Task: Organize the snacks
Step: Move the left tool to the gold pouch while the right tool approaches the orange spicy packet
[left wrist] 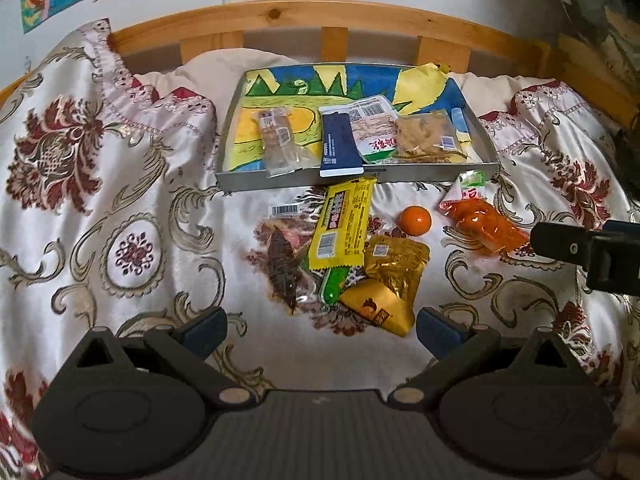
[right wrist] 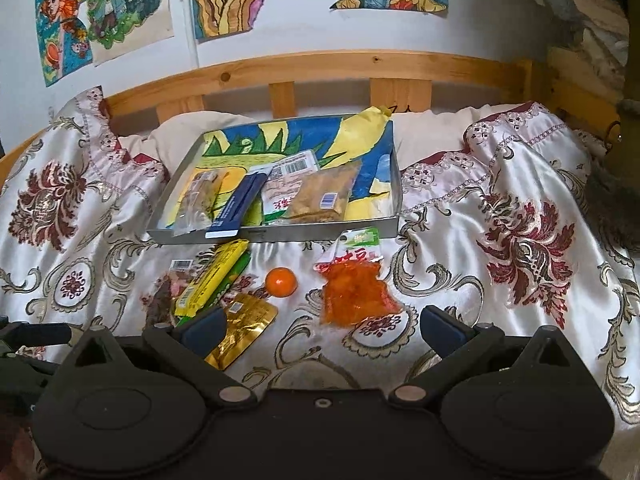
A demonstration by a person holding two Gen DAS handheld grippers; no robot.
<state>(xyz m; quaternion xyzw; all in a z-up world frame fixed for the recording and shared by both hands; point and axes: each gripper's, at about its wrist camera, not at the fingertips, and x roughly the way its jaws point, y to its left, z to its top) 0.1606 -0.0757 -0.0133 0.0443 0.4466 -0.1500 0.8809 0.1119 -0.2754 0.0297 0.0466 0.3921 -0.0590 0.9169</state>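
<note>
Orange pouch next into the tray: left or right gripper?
Right, probably. The orange pouch lies just ahead of the open right gripper. The left gripper, also open, faces the snack pile, pouch off to its right.

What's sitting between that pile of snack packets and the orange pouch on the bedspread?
A small orange ball, alone on the bedspread, touching neither the snack pile nor the orange pouch. The right wrist view shows it best.
</note>
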